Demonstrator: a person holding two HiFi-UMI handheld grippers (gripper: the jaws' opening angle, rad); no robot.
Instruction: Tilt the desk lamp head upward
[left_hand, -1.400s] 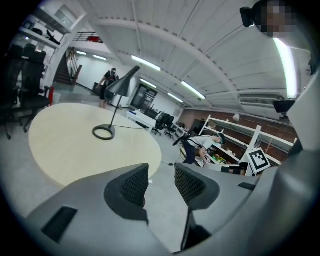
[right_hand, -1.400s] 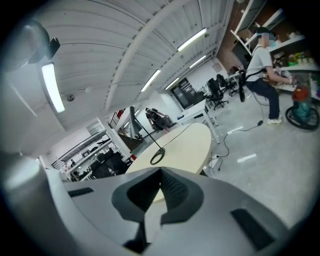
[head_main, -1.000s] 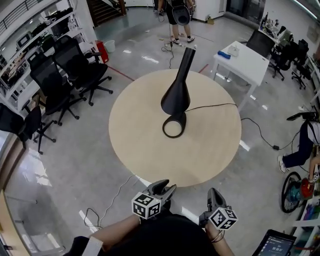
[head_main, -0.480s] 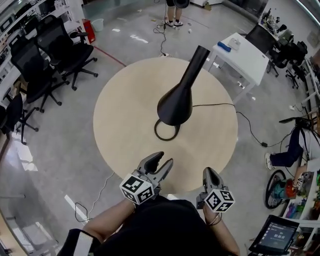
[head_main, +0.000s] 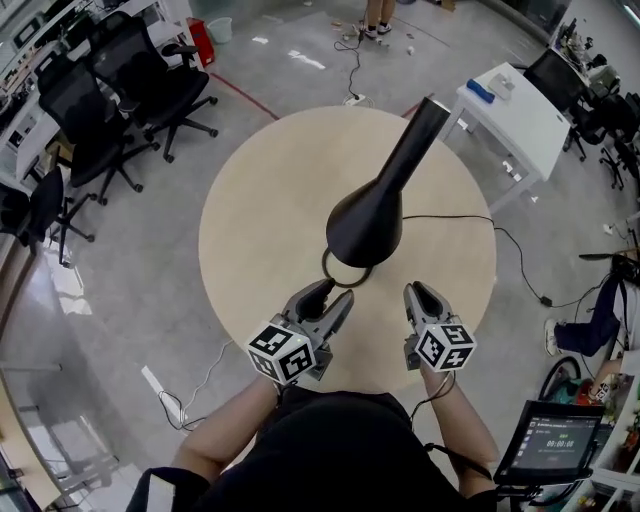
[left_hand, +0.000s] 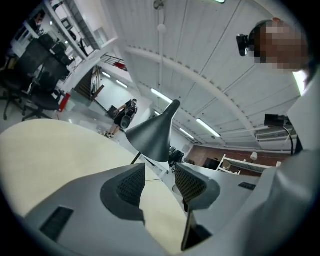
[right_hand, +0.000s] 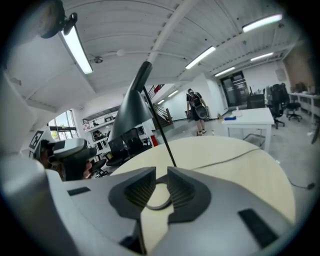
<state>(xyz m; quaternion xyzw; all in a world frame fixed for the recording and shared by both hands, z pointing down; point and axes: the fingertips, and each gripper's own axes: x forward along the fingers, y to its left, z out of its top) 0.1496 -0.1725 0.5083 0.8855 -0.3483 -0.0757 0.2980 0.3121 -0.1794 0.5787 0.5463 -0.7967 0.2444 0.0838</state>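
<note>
A black desk lamp stands in the middle of the round beige table (head_main: 250, 200). Its cone-shaped head (head_main: 365, 225) hangs mouth down over the ring base (head_main: 340, 275), and the neck (head_main: 420, 130) slants up to the far right. My left gripper (head_main: 322, 298) is open just short of the base, with nothing between its fingers. The left gripper view shows the lamp head (left_hand: 150, 137) above the left gripper (left_hand: 160, 179). My right gripper (head_main: 418, 294) is to the right of the base, its jaws opening on a narrow, empty gap. Beyond the right gripper (right_hand: 161, 184) are the ring base (right_hand: 157, 200) and the lamp's thin stem (right_hand: 160, 132).
The lamp's black cord (head_main: 445, 215) runs right across the table and down to the floor. Black office chairs (head_main: 110, 90) stand at the left and a white desk (head_main: 520, 100) at the right. A screen (head_main: 545, 455) sits at the lower right. A person (right_hand: 195, 107) stands far off.
Both grippers have moved forward from the table's near edge to beside the lamp's base. The right jaws, closed before, have parted a little. The lamp has not been moved.
</note>
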